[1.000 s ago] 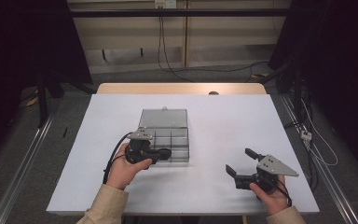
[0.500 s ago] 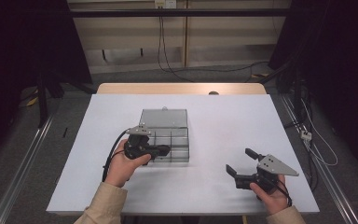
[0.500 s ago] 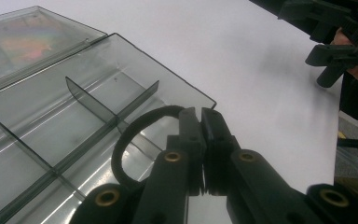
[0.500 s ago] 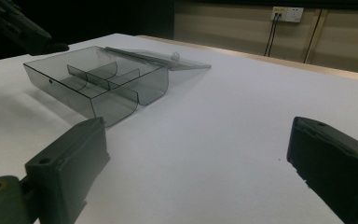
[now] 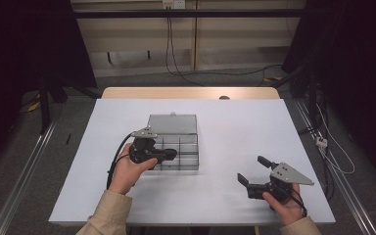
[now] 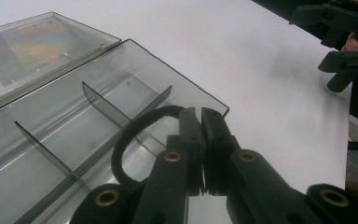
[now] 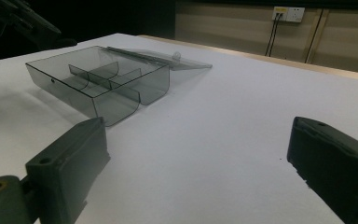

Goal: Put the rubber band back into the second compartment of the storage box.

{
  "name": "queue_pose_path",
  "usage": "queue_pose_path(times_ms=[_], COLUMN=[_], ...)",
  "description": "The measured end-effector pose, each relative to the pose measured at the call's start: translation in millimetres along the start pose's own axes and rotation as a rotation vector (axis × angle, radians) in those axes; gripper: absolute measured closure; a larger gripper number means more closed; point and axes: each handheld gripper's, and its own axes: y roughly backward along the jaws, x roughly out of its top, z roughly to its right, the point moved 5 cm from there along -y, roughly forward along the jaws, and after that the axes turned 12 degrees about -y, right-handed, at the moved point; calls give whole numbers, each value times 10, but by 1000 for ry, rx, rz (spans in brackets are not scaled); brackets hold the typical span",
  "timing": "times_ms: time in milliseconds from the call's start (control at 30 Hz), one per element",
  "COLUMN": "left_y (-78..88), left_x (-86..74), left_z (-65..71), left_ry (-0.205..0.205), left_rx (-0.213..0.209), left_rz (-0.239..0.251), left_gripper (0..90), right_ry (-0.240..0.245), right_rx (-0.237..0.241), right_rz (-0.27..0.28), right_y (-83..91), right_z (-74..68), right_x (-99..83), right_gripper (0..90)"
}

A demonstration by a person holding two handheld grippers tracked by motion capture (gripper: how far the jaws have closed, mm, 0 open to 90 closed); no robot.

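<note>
A clear grey compartment box (image 5: 186,147) lies open mid-table, its lid (image 5: 172,124) folded flat behind it. My left gripper (image 5: 172,154) hovers over the box's front left part, shut on a thin black elastic loop (image 6: 121,149). In the left gripper view the loop curls left from the pinched jaws (image 6: 201,117) above a divided compartment (image 6: 116,105). My right gripper (image 5: 251,168) rests low at the table's front right, open, with nothing between its fingers (image 7: 70,158). From there the box (image 7: 98,79) stands ahead to the left, its compartments looking bare.
White sheet (image 5: 235,127) covers the table, with a wooden strip (image 5: 191,93) along the far edge. Cables trail on the floor behind and to the right. The right gripper (image 6: 340,37) appears at the top right of the left gripper view.
The left gripper has shifted only slightly over the box, still pinching the loop. The right gripper has stayed put.
</note>
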Motion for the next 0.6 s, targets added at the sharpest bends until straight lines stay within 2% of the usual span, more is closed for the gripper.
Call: queue_pose_path(times_ms=[600], left_y=[-45], left_x=[14], left_z=[-123], left_ry=[13], left_rx=[13], left_rz=[3], left_gripper=[882], right_ry=[0], right_rx=[-3], right_rz=[1], right_y=[25], right_z=[10], right_x=[-2], right_gripper=[48])
